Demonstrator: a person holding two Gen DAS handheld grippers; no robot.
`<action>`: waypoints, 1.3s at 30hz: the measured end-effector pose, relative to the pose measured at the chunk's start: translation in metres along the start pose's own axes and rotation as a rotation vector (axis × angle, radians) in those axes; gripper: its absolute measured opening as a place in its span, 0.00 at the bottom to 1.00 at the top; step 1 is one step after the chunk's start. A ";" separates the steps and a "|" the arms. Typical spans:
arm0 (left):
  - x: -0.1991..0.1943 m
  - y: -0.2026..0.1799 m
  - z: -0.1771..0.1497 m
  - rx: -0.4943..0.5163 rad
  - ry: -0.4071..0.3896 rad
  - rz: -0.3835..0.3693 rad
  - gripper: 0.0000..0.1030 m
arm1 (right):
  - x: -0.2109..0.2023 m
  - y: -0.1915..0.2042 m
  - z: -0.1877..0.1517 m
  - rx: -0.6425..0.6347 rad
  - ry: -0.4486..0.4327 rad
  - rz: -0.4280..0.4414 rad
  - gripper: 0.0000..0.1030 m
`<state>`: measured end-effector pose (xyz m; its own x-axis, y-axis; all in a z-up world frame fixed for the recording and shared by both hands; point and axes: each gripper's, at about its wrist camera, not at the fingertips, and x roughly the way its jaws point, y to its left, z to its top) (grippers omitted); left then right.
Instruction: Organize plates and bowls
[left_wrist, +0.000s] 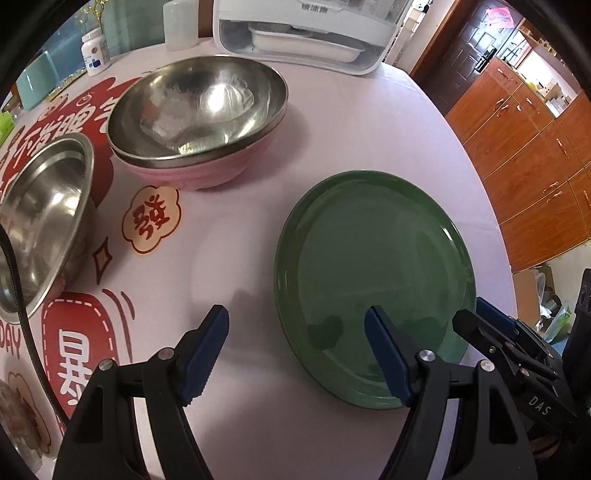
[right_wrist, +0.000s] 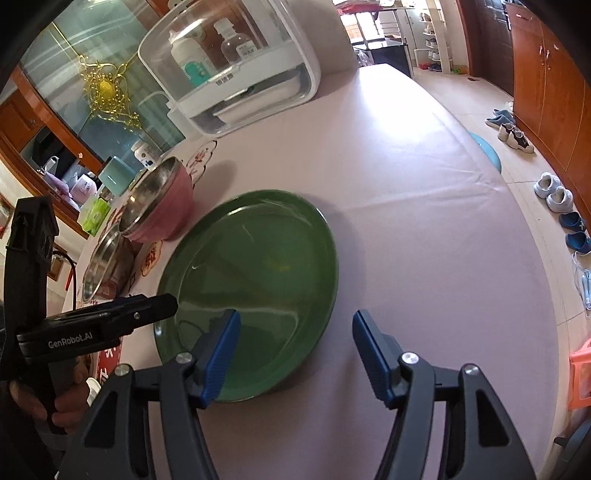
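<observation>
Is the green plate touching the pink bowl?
Apart. The left wrist view shows bare tablecloth between the green plate and the pink bowl.

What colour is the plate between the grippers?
Dark green plate, plain, no pattern; clearest in the left wrist view.

Left gripper (right_wrist: 122, 325) body: white "GenRobot.AI". Right gripper (left_wrist: 491, 332) body: white "DAS". Tablecloth (left_wrist: 258, 258): "DAY" at left edge, red Chinese characters. White appliance (right_wrist: 236, 74) label too blurred.
</observation>
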<state>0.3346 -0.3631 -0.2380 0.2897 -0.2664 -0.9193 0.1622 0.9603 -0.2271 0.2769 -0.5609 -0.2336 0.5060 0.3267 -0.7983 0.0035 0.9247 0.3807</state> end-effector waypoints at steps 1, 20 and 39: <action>0.002 0.000 0.000 0.001 0.001 0.000 0.70 | 0.001 -0.001 0.000 0.003 0.002 0.001 0.53; 0.014 -0.017 -0.002 0.015 0.004 -0.016 0.43 | 0.004 -0.006 -0.001 0.001 -0.008 -0.005 0.17; -0.001 -0.013 -0.013 0.011 0.029 -0.014 0.20 | -0.010 -0.013 -0.007 0.022 -0.001 -0.006 0.12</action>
<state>0.3200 -0.3742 -0.2381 0.2597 -0.2769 -0.9251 0.1769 0.9554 -0.2363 0.2659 -0.5748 -0.2333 0.5066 0.3210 -0.8002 0.0251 0.9222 0.3859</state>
